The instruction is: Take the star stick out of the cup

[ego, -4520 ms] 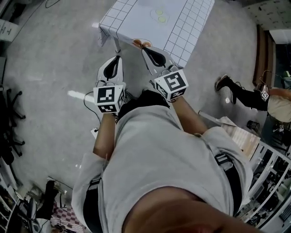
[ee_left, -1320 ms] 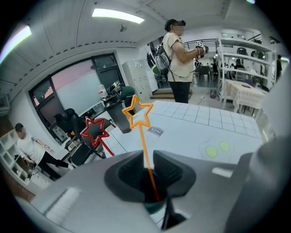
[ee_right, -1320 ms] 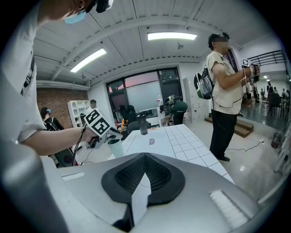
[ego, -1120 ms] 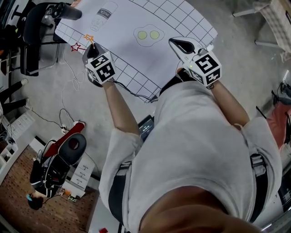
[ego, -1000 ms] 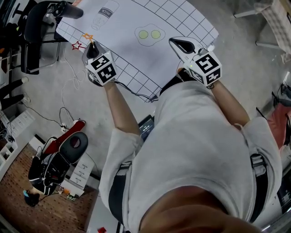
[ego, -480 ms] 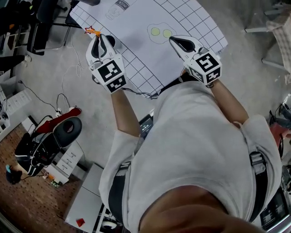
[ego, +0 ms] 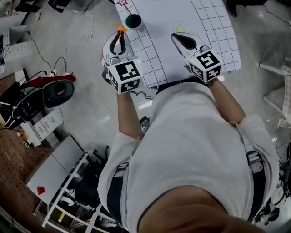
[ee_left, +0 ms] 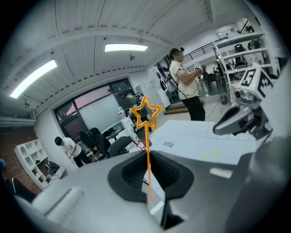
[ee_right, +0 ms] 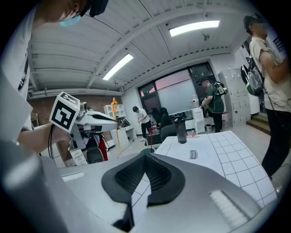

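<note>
**Beside the cup: orange star stick held clear**

Just beside the dark round cup on the white gridded table, the left gripper is clenched on the thin orange star-topped stick, which is wholly out of the cup. The right gripper, on the cup's other side, is closed on nothing. A red star stick stands in the cup. A firm pinch seems best, carrying the orange stick upright and away from the cup without brushing it.

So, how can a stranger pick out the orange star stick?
Find the white gridded table; by its left edge the left gripper is shut on the orange star stick. Its star is orange; the stick in the dark cup has a red one.
</note>
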`<state>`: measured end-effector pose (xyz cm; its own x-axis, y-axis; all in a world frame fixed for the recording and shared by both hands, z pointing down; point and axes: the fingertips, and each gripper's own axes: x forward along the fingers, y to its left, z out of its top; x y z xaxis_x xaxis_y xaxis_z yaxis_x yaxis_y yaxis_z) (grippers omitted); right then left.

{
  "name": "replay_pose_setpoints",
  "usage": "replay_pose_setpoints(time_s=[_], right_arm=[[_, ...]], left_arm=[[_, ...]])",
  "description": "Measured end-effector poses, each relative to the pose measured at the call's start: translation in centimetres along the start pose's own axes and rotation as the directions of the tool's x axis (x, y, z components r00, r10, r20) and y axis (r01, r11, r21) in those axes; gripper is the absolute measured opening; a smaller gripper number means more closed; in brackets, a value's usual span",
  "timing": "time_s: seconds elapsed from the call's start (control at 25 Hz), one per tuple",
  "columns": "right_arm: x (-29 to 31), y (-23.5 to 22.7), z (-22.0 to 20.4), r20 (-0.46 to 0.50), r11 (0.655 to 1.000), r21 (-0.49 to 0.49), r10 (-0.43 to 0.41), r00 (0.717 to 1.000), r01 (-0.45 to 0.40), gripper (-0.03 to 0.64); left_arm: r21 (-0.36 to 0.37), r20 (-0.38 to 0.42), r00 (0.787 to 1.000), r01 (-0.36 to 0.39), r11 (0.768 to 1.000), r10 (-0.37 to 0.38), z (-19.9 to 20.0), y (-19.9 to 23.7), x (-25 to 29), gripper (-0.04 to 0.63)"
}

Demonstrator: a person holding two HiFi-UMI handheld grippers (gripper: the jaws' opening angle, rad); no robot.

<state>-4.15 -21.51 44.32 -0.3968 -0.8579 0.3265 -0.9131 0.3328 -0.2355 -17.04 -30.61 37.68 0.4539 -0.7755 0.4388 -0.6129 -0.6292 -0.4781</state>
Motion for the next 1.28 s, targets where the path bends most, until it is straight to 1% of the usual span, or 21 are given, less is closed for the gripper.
replay_pose_setpoints(time_s=[0.16,0.28,0.36,0.48,0.6,0.8,1.04,1.2,1.28], right_arm=[[0.7,0.4,-0.6,-0.024,1.0,-0.018,0.013,1.0,-0.014,0.0],[0.3,-0.1,-1.7,-0.046,1.0,-0.003,0.001,0.999,-0.001,0.0],[-0.1,-0.7,-2.5,-0.061,1.0,0.011,-0.015,0.998,0.016,0.0],[-0.8,-1.7,-4.1,-0.089,0.998,0.039,-0.046,0.995,0.05,0.0],[-1.6,-2.8,-5.6,-0.117,0.994,0.057,-0.086,0.989,0.093,0.0],[-3.0,-4.1,-6.9,-0.143,0.985,0.071,-0.146,0.979,0.158,0.0],[-3.6,-4.7,-7.5,-0.155,0.977,0.073,-0.188,0.97,0.201,0.0],[-3.5,-4.7,-8.3,-0.165,0.975,0.075,-0.194,0.967,0.209,0.0],[-3.5,-4.6,-8.8,-0.176,0.974,0.078,-0.195,0.965,0.211,0.0]], left_arm=[[0.025,-0.072,0.996,0.059,0.998,-0.057,-2.4,-2.0,0.2,0.018],[0.051,-0.128,0.986,0.114,0.992,-0.107,-4.3,-4.7,1.2,0.018],[0.093,-0.171,0.976,0.152,0.984,-0.135,-5.8,-6.8,2.2,0.018],[0.165,-0.224,0.961,0.2,0.966,-0.161,-8.3,-9.7,4.1,0.018],[0.185,-0.265,0.944,0.249,0.951,-0.195,-10.6,-12.0,5.9,0.018],[0.211,-0.286,0.929,0.301,0.93,-0.236,-11.6,-14.7,8.0,0.018],[0.264,-0.32,0.907,0.363,0.894,-0.274,-12.5,-17.4,10.5,0.018],[0.255,-0.337,0.893,0.391,0.885,-0.298,-13.3,-18.5,11.8,0.018],[0.241,-0.352,0.883,0.407,0.881,-0.312,-13.9,-19.0,12.3,0.018]])
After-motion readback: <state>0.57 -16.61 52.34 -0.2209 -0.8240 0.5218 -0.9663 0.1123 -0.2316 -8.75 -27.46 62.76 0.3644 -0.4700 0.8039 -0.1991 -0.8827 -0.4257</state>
